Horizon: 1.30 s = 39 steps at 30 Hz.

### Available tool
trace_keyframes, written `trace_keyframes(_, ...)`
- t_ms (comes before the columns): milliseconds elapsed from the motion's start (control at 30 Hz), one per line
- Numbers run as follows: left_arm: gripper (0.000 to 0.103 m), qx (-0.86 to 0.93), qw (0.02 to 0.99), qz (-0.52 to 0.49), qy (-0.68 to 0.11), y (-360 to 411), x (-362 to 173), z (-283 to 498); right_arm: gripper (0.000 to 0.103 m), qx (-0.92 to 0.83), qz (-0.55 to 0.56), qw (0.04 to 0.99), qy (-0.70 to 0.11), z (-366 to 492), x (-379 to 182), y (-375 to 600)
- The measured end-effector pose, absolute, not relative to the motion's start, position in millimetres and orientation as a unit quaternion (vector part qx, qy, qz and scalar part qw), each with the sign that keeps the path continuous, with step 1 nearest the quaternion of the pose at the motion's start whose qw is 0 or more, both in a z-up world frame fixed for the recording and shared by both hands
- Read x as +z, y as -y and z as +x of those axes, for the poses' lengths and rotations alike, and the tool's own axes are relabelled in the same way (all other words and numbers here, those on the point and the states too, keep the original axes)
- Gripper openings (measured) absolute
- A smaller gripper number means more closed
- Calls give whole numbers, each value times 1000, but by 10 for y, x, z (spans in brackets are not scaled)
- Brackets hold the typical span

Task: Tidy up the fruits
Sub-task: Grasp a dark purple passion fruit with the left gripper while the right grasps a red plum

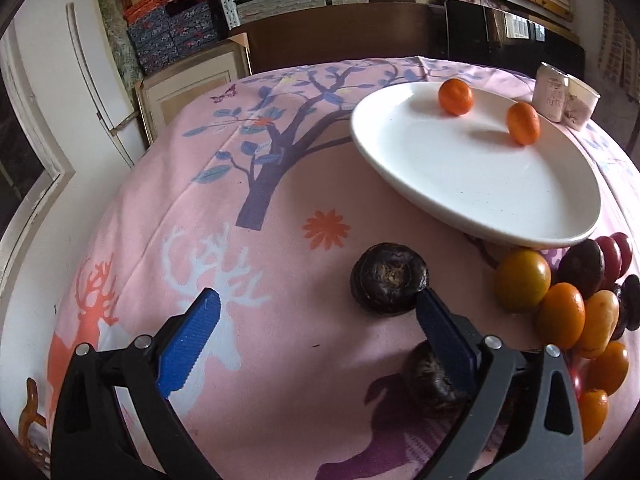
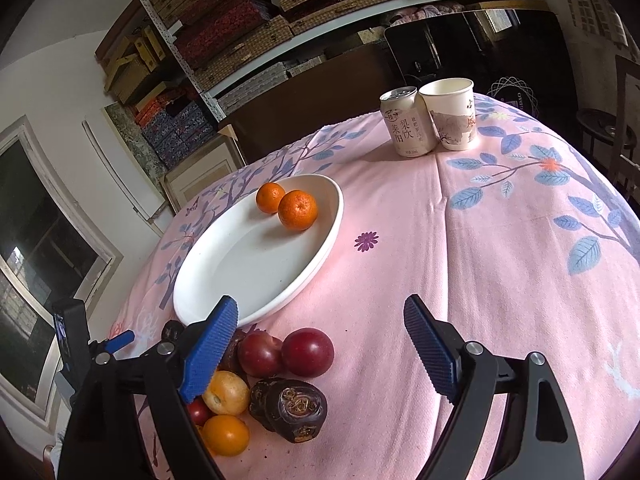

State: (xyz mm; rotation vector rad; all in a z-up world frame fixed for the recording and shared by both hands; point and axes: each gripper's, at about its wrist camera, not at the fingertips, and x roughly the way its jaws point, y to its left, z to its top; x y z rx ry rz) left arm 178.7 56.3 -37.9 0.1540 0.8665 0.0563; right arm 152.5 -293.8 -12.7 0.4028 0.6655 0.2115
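Left gripper (image 1: 316, 312) jaws wide, empty, dark round water chestnut (image 1: 389, 278) touching right pad; could roll away. Right gripper (image 2: 320, 330) wide, empty.

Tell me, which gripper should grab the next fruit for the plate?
Probably the left gripper: it is open, with the dark round wrinkled fruit just ahead, touching its right finger. The right gripper, also open, points mostly at bare pink tablecloth, beside the fruit pile.

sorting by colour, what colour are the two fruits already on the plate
Orange, both of them, on the white plate; clearest in the right wrist view.
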Motion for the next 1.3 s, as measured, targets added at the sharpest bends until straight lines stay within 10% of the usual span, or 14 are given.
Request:
trace_keyframes(267,94,-4,906,81,-416,-456,-399,1855,86,112,178,924,-321,1494,-102,2853)
trace_keyframes(500,44,-47,896,56,-437,-421,-475,1904,86,114,169,924,-322,1481,-96,2815)
trace_keyframes(833,42,-48,899,49,-432,-428,-476,1889,85,111,131,925,-340,1497,-140,2727)
trace_keyframes(1100,42,-47,899,32,-434,-494,-466,1882,50,128,152,902,-384,1624,-321,2802)
trace_keyframes(1300,42,-46,898,34,-436,-485,-475,1886,48,152,166,882,-415,1692,-464,2720)
